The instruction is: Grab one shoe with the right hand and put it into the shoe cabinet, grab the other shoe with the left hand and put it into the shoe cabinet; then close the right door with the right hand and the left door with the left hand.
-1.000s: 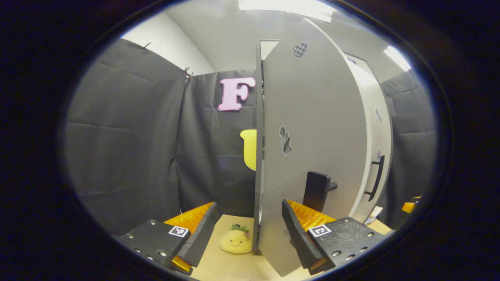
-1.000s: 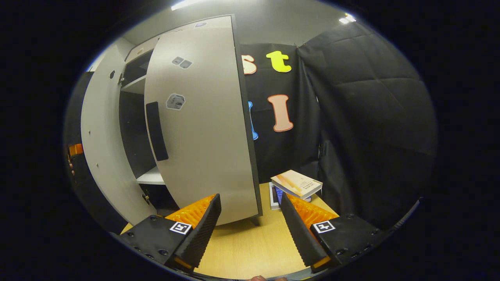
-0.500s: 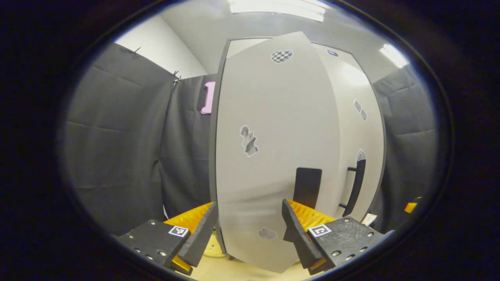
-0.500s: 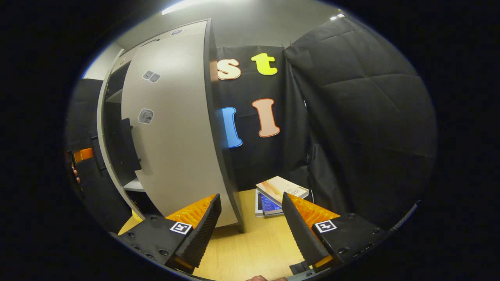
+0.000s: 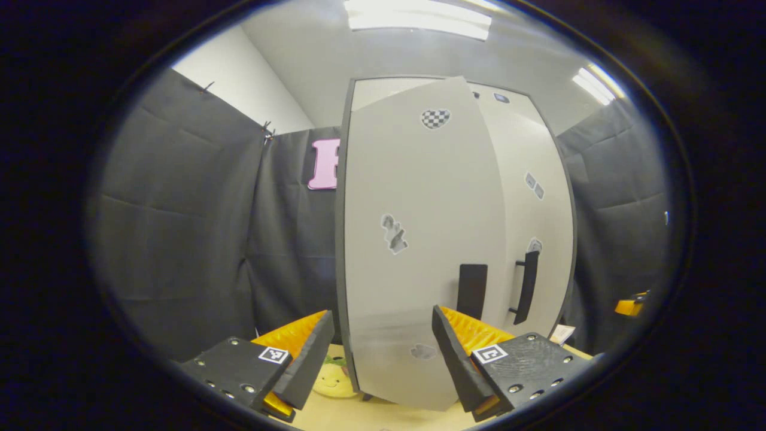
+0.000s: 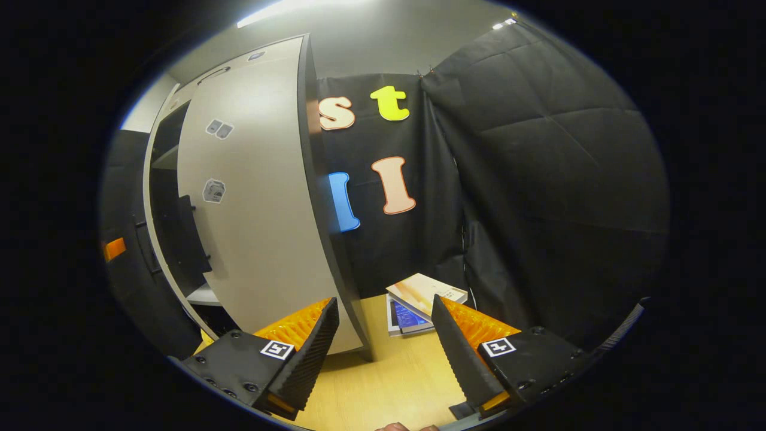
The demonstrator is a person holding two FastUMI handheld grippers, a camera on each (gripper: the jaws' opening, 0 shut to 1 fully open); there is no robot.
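Observation:
In the left gripper view the grey shoe cabinet's left door (image 5: 419, 239) stands almost shut, its black handle (image 5: 472, 290) close to the right door's handle (image 5: 526, 287). My left gripper (image 5: 383, 365) is open right in front of that door's lower part, holding nothing. In the right gripper view the right door (image 6: 257, 215) is nearly shut, leaving a narrow dark gap (image 6: 164, 179) with a white shelf (image 6: 203, 294) inside. My right gripper (image 6: 383, 353) is open and empty beside the door's outer edge, above the wooden tabletop (image 6: 383, 389). The doors hide the cabinet's contents.
A yellow smiling plush toy (image 5: 332, 380) lies on the table at the cabinet's left foot. A few stacked books (image 6: 419, 296) lie to the right of the cabinet. Black cloth walls stand close on both sides. The other gripper's orange part (image 5: 628, 306) peeks in at the right.
The left door has swung from edge-on to almost flat against the cabinet. The right door has swung inward as well, narrowing the gap. Both grippers stayed open.

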